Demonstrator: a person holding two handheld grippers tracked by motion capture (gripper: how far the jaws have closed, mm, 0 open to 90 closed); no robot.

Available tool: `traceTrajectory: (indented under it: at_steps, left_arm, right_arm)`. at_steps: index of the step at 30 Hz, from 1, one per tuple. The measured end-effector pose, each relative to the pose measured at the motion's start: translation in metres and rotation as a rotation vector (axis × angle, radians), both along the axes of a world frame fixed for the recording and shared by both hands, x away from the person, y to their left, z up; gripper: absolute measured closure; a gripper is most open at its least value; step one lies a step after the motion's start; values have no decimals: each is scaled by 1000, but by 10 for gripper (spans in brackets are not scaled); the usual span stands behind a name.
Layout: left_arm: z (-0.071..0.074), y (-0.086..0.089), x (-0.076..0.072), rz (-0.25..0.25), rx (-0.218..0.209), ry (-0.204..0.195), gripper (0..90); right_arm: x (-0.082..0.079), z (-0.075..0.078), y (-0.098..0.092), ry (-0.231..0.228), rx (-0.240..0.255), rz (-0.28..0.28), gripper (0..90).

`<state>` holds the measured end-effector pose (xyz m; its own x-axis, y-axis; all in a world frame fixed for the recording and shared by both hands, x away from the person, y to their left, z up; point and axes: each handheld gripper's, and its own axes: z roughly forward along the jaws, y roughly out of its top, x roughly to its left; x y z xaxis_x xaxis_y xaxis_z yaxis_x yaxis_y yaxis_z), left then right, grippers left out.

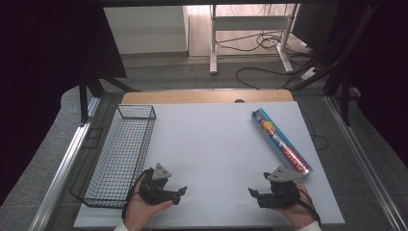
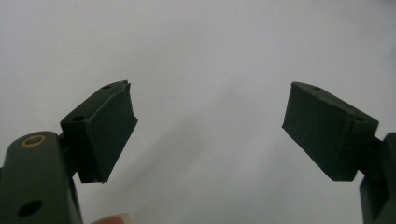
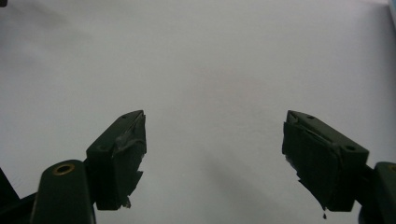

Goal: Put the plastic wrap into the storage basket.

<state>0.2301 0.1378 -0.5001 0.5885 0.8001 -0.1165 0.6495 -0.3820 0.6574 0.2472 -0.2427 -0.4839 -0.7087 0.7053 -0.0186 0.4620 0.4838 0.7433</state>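
Note:
A long box of wrap (image 1: pixel 282 141) with a blue, red and silver print lies slanted on the right side of the white table (image 1: pixel 216 144). A black wire basket (image 1: pixel 122 151) stands along the table's left edge, and nothing is visible inside it. My left gripper (image 1: pixel 180 192) rests near the front edge just right of the basket, held in a hand, jaws pointing right. In the left gripper view the gripper (image 2: pixel 208 128) is open over bare white surface. My right gripper (image 1: pixel 251 192) sits just below the box's near end, jaws pointing left. It (image 3: pixel 212 154) is open too, with nothing between its pads.
A wooden strip (image 1: pixel 207 96) borders the table's far edge. Beyond it is grey floor with cables (image 1: pixel 269 43) and a white desk frame (image 1: pixel 250 29). Metal rails (image 1: pixel 62 163) run along both sides of the table.

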Motion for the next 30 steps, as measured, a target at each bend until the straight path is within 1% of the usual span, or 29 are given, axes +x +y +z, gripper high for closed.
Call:
traceTrajectory:
  at_steps: [8, 14, 19, 26, 30]
  left_arm:
    - [-1, 1, -1, -5, 1, 5, 164]
    - [-2, 1, -4, -4, 0, 2, 164]
    - [0, 3, -7, 1, -1, -2, 164]
    - [1, 1, -6, -4, -6, 0, 164]
    - [2, 1, -6, -7, -6, 3, 163]
  right_arm:
    - [4, -1, 1, 21, 9, 13, 252]
    - [5, 2, 4, 23, 12, 17, 269]
    - [7, 5, 11, 30, 4, 28, 273]
    - [7, 8, 14, 34, 4, 33, 276]
    - [11, 15, 15, 34, -5, 32, 277]
